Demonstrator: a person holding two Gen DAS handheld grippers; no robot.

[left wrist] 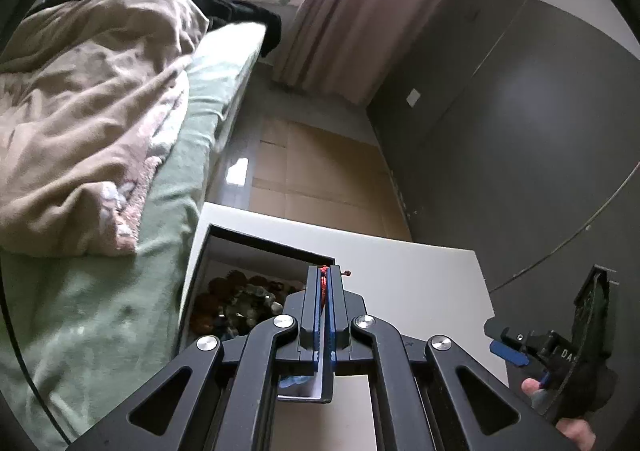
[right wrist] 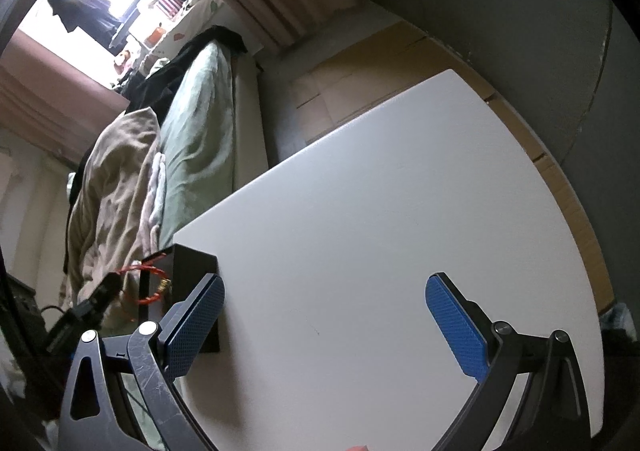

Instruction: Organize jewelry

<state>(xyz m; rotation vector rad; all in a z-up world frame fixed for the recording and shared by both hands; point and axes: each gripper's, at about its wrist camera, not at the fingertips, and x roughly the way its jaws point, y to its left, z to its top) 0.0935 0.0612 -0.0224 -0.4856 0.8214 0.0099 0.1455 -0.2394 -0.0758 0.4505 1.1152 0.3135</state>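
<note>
Left gripper jaws pinch a red cord bracelet over the black box; right gripper jaws wide open, empty

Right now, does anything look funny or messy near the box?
Nothing looks broken or spilled. The red cord bracelet dangles from the shut left gripper above the black box, partly outside it. Beaded jewelry lies jumbled inside.

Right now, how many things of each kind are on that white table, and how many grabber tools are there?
Black box with beaded jewelry inside: 1
Red cord bracelet, pinched by the left gripper: 1
Grippers: 2, with the right gripper open over the white table
Total: 4
</note>
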